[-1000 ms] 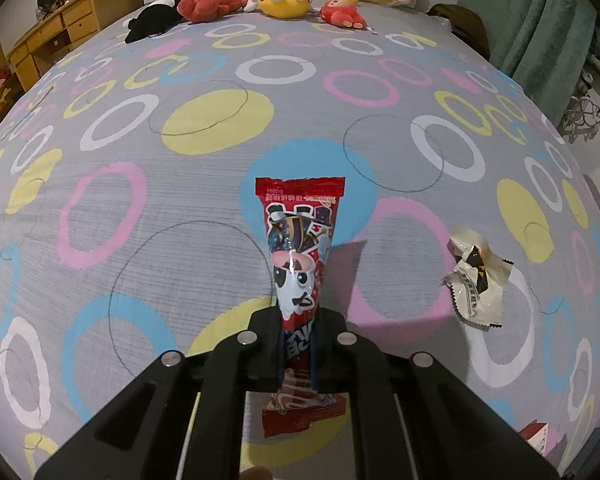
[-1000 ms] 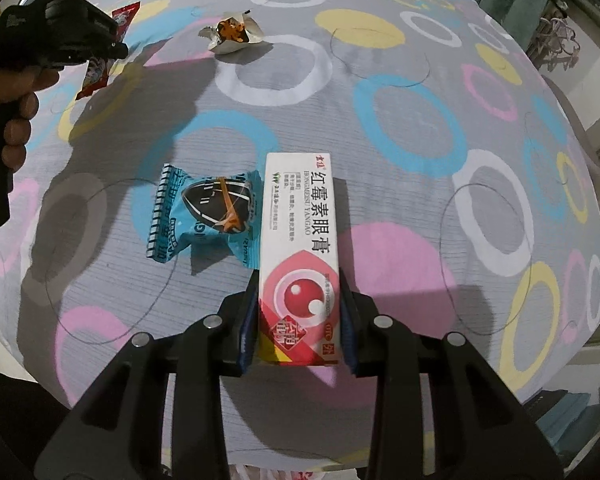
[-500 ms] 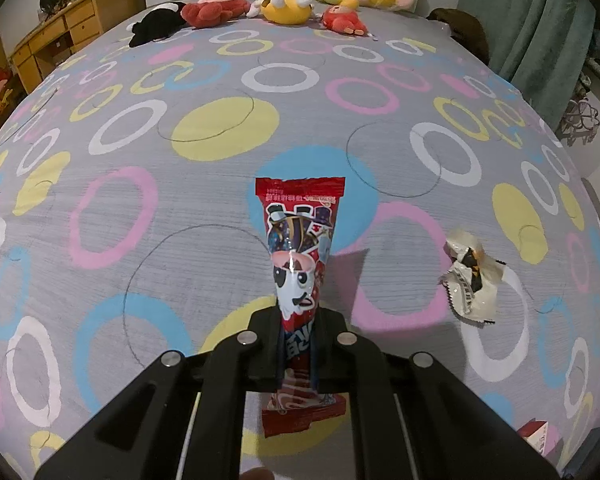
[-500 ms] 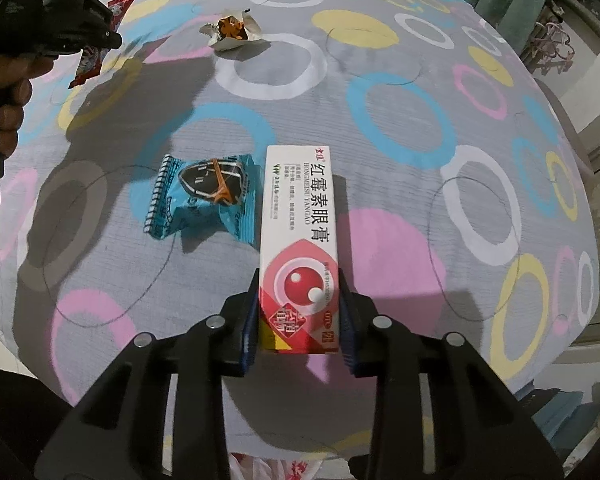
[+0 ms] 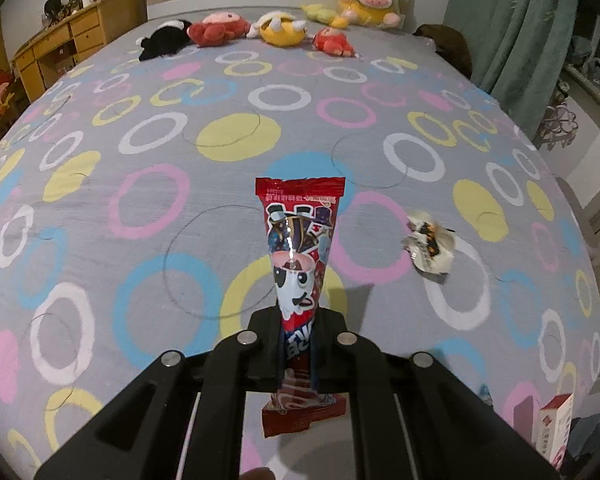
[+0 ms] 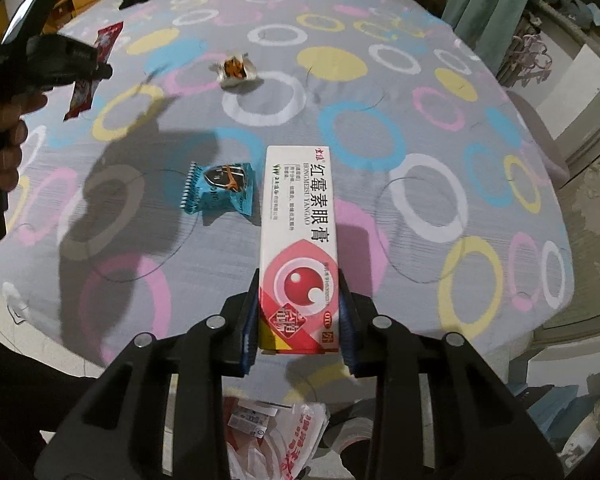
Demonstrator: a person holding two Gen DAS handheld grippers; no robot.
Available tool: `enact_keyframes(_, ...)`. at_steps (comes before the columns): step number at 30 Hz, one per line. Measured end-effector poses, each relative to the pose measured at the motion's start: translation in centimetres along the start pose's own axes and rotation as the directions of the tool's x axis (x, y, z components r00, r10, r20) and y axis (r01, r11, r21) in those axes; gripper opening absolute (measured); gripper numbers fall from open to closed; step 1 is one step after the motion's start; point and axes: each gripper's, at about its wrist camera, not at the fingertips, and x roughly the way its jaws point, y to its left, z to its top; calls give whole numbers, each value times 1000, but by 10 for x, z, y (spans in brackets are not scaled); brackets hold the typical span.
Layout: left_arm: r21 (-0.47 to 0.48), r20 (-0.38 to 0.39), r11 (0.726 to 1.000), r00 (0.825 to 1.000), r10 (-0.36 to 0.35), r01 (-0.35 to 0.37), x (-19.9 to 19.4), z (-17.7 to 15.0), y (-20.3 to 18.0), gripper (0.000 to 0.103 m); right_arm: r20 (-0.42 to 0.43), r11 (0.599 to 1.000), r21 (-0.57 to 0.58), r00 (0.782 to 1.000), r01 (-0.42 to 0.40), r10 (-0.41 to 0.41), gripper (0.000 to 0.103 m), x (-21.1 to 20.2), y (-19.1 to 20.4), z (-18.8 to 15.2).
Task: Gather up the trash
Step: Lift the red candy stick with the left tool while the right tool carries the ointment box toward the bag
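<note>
Red foil wrapper: the long, tapering red foil snack wrapper is sitting clamped in the left gripper; its wide sealed end is pointing forward and away, long axis running along the fingers
White carton: the white and pink cardboard ointment box is being pinched on both long sides by the right gripper; long axis is also lying along the fingers, printed face up
Change: over the last second both views are drawing back and up from the grey bedspread with coloured rings; more of the bed and the plush toys is coming into sight, while both grips are staying shut on their loads
Meaning: both pieces are probably being carried off the bed toward disposal; the white plastic bag with red print showing below the right gripper is likely the target
Remaining: the crumpled white wrapper and the blue foil packet are lying on the bedspread, well apart from each other; collection is looking roughly half done
</note>
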Motion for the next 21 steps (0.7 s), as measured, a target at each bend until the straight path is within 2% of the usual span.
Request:
enact_keyframes(9, 11, 36, 1000, 999, -27, 26, -51, -36, 4, 9, 72, 999, 29, 997, -13, 11, 32, -45, -7, -21)
enact_keyframes(21, 151, 103, 988, 994, -43, 28, -120, -97, -36, 9, 164, 999, 46, 986, -27, 20, 32, -104, -15, -49)
